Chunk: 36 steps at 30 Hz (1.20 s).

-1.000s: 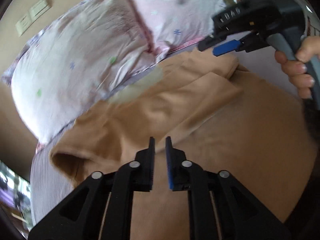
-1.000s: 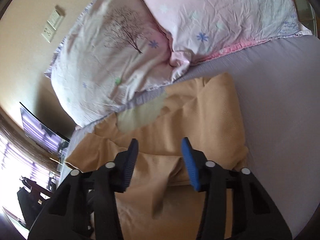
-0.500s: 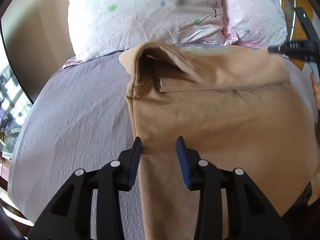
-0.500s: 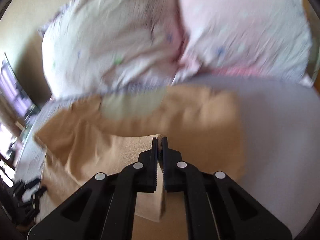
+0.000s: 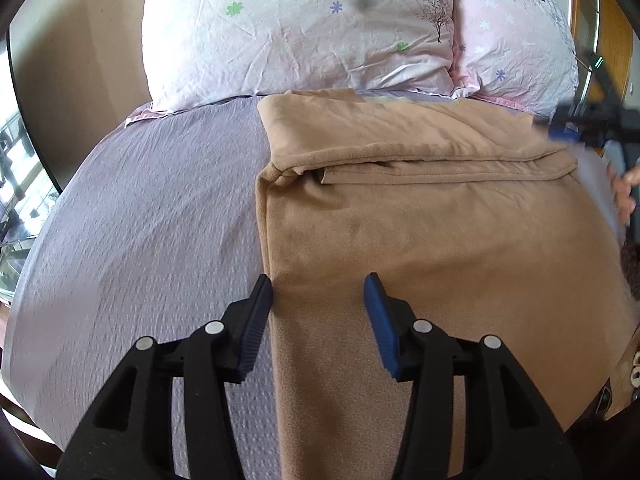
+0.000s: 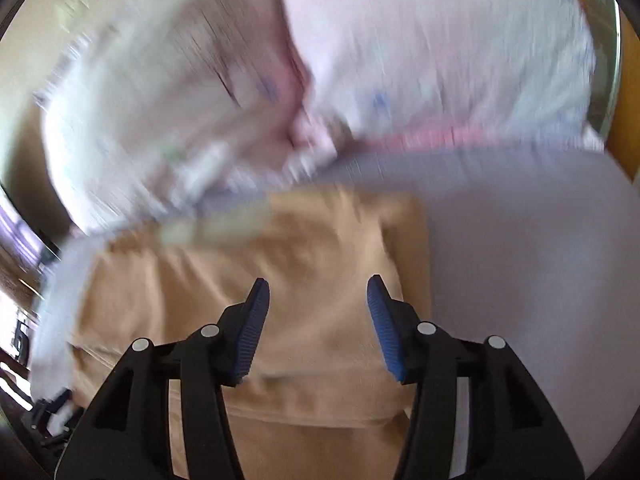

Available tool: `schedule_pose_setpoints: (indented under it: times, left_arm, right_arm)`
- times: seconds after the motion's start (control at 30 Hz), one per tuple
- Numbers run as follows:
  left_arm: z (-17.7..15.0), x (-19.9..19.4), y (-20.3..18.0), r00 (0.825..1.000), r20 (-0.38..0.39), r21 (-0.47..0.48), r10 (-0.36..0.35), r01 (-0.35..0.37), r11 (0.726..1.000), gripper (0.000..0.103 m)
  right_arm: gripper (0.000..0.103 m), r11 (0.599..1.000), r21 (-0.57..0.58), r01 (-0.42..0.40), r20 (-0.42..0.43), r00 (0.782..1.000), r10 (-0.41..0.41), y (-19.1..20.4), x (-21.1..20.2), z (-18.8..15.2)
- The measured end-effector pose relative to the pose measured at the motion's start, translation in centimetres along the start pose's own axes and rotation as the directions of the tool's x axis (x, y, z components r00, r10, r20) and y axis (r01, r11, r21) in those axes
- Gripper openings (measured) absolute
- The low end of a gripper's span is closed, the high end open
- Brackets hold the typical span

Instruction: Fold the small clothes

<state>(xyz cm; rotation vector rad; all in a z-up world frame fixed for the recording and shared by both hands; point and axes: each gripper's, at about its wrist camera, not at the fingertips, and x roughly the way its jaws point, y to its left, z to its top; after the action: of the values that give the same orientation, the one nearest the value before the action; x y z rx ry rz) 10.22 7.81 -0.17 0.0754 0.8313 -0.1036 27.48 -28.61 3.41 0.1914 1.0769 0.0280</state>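
A tan garment (image 5: 420, 216) lies flat on the lilac bedsheet (image 5: 152, 224), its far part folded over into a band near the pillows. My left gripper (image 5: 318, 300) is open and empty, just above the garment's left edge. My right gripper (image 6: 318, 300) is open and empty over the garment (image 6: 320, 264) near its right edge; that view is motion-blurred. The right gripper also shows in the left wrist view (image 5: 580, 124), at the garment's far right corner.
Two white and pink patterned pillows (image 5: 304, 28) lie along the head of the bed, just beyond the garment. A beige wall is behind them. The bed's left edge (image 5: 24, 272) drops off towards a window. A wooden frame (image 5: 612, 36) stands at far right.
Both grippers have let go of the garment and opened. The lifted far part now lies folded flat. The left gripper has drawn back to the garment's left edge; the right is moving fast.
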Motion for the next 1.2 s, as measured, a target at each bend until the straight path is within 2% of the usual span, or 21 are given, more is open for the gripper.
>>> schedule_pose_setpoints:
  times: [0.03, 0.07, 0.13, 0.2, 0.23, 0.3, 0.37, 0.43, 0.47, 0.53, 0.6, 0.67, 0.73, 0.83, 0.87, 0.9, 0.93, 0.97, 1.0, 1.17, 1.2]
  left_arm:
    - [-0.1, -0.2, 0.3, 1.0, 0.0, -0.018, -0.017, 0.017, 1.0, 0.049]
    - [-0.3, -0.5, 0.8, 0.999, 0.0, -0.044, -0.049, 0.048, 0.998, 0.049]
    - [-0.8, -1.6, 2.2, 0.992, 0.026, -0.098, -0.124, 0.126, 0.987, 0.049]
    - [-2.0, -3.6, 4.3, 0.971, 0.086, -0.154, -0.224, 0.235, 0.96, 0.055]
    - [-2.7, -4.4, 5.1, 0.955, 0.109, -0.169, -0.277, 0.292, 0.941, 0.056]
    - [-4.9, -6.6, 7.2, 0.889, 0.162, -0.189, -0.428, 0.453, 0.871, 0.058]
    - [-7.2, -8.5, 8.7, 0.833, 0.201, -0.177, -0.515, 0.548, 0.818, 0.061]
    - [-9.3, -9.9, 9.7, 0.812, 0.212, -0.158, -0.544, 0.578, 0.801, 0.066]
    - [-10.8, -10.5, 10.2, 0.804, 0.207, -0.154, -0.557, 0.589, 0.793, 0.067]
    - [-12.7, -10.8, 10.6, 0.803, 0.189, -0.157, -0.565, 0.593, 0.79, 0.068]
    - [-14.3, -10.2, 10.2, 0.813, 0.142, -0.16, -0.565, 0.582, 0.797, 0.069]
    - [-15.0, -8.6, 9.1, 0.822, 0.08, -0.156, -0.563, 0.569, 0.808, 0.069]
    - [-15.2, -6.6, 7.4, 0.818, 0.027, -0.151, -0.575, 0.572, 0.806, 0.069]
    - [-14.7, -4.0, 5.5, 0.801, 0.005, -0.153, -0.599, 0.592, 0.791, 0.068]
    - [-14.6, -3.3, 5.1, 0.798, 0.007, -0.164, -0.602, 0.595, 0.787, 0.067]
    - [-14.5, -2.9, 5.0, 0.793, 0.018, -0.176, -0.609, 0.602, 0.779, 0.061]
    - [-14.5, -2.4, 5.1, 0.781, 0.029, -0.198, -0.624, 0.616, 0.762, 0.054]
    - [-14.6, -2.0, 5.2, 0.767, 0.035, -0.225, -0.641, 0.631, 0.743, 0.028]
    - [-14.7, -1.6, 5.5, 0.745, 0.04, -0.259, -0.666, 0.652, 0.713, 0.003]
    - [-14.0, -5.0, 7.0, 0.648, 0.152, -0.246, -0.746, 0.756, 0.606, 0.004]
    - [-13.3, -6.0, 7.3, 0.637, 0.18, -0.23, -0.749, 0.768, 0.598, 0.004]
  right_arm:
    - [0.053, 0.999, -0.03, 0.026, 0.069, 0.997, -0.024, 0.1, -0.9, -0.3]
    - [0.052, 0.999, -0.023, 0.033, 0.043, 0.999, -0.032, -0.1, -1.4, -0.5]
    - [0.053, 0.992, 0.002, -0.125, 0.077, 0.989, 0.125, -0.9, -4.3, -1.8]
    - [0.055, 0.971, -0.034, -0.239, 0.113, 0.964, 0.241, -1.3, -7.5, -3.6]
    - [0.064, 0.954, -0.062, -0.293, 0.131, 0.945, 0.299, -1.5, -9.3, -5.0]
    - [0.079, 0.91, -0.139, -0.391, 0.159, 0.898, 0.411, -2.6, -13.3, -9.0]
    - [0.084, 0.866, -0.2, -0.458, 0.167, 0.855, 0.491, -3.4, -16.6, -12.8]
    - [0.086, 0.833, -0.242, -0.498, 0.152, 0.828, 0.54, -4.7, -19.1, -17.0]
    - [0.087, 0.821, -0.252, -0.513, 0.133, 0.821, 0.555, -5.6, -20.1, -19.5]
    - [0.087, 0.833, -0.219, -0.508, 0.096, 0.839, 0.536, -7.2, -20.7, -22.9]
    - [0.087, 0.863, -0.123, -0.49, 0.039, 0.867, 0.497, -9.1, -19.4, -25.4]
    - [0.087, 0.869, -0.06, -0.491, -0.015, 0.871, 0.491, -9.8, -17.4, -27.0]
    - [0.087, 0.854, -0.042, -0.519, -0.048, 0.855, 0.517, -9.4, -15.6, -27.4]
    - [0.086, 0.81, -0.041, -0.585, -0.073, 0.81, 0.581, -8.1, -13.2, -27.4]
    - [0.085, 0.798, -0.038, -0.602, -0.08, 0.798, 0.598, -7.8, -12.3, -27.2]
    - [0.07, 0.784, -0.03, -0.621, -0.085, 0.783, 0.617, -7.5, -11.6, -27.1]
    - [0.04, 0.758, -0.015, -0.652, -0.097, 0.756, 0.648, -7.3, -11.0, -27.2]
    - [0.017, 0.737, -0.01, -0.676, -0.104, 0.733, 0.672, -7.1, -10.6, -27.2]
    - [0.006, 0.719, -0.019, -0.694, -0.106, 0.717, 0.689, -6.8, -10.6, -27.3]
    - [0.006, 0.621, -0.147, -0.77, 0.015, 0.626, 0.78, -6.0, -17.1, -25.4]
    - [0.006, 0.607, -0.18, -0.774, 0.053, 0.609, 0.791, -5.8, -18.6, -24.2]
